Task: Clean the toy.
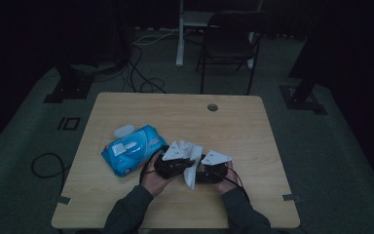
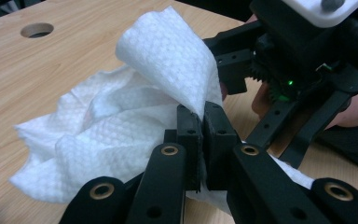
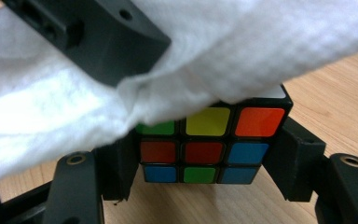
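The right gripper (image 3: 205, 154) clamps the puzzle cube (image 3: 209, 147) between its jaws. The left gripper (image 2: 200, 140), pinched shut on the white wipe (image 2: 135, 116), holds it draped directly over the cube's top, so wiping goes downward.

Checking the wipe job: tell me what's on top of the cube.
A white wipe drapes over the cube, pinched by the left gripper. The cube's top face is covered; its front stickers show.
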Demonstrator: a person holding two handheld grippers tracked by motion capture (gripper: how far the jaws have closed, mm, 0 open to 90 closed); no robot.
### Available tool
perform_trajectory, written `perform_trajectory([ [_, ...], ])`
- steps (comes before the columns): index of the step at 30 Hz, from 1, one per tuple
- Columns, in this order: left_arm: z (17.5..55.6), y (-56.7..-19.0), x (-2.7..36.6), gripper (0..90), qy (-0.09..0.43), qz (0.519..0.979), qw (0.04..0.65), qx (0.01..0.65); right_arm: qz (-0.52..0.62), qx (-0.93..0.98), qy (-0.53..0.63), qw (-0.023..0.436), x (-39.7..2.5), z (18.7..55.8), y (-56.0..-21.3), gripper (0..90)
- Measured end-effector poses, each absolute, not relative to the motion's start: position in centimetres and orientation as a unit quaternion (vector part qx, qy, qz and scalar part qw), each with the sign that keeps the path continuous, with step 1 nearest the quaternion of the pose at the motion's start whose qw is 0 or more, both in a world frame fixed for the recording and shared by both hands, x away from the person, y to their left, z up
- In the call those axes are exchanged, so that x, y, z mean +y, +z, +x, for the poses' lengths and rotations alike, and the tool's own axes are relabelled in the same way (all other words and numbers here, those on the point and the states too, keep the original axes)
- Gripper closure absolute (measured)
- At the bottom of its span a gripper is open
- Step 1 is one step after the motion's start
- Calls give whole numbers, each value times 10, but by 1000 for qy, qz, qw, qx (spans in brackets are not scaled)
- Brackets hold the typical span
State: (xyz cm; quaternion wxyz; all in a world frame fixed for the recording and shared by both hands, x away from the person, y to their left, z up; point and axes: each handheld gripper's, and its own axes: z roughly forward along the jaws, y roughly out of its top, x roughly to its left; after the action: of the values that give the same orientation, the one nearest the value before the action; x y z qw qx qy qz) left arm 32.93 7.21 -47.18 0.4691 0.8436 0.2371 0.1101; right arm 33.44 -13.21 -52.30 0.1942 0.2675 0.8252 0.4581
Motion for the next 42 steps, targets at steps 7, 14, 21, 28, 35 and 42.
perform_trajectory([
  [7,333,-473,90,881,119,837,467,259,263,825,460,195,-132,333,-522,344],
  [14,343,-471,105,881,131,825,470,287,258,823,468,194,-133,331,-519,344],
  [21,345,-471,114,881,141,818,468,302,260,819,474,193,-135,331,-517,344],
  [28,341,-469,118,881,144,816,472,302,267,816,475,192,-137,332,-517,344],
  [35,335,-467,115,881,144,817,475,292,275,815,472,194,-138,334,-518,344],
  [42,332,-470,109,880,141,822,474,282,281,810,480,185,-140,335,-516,344],
])
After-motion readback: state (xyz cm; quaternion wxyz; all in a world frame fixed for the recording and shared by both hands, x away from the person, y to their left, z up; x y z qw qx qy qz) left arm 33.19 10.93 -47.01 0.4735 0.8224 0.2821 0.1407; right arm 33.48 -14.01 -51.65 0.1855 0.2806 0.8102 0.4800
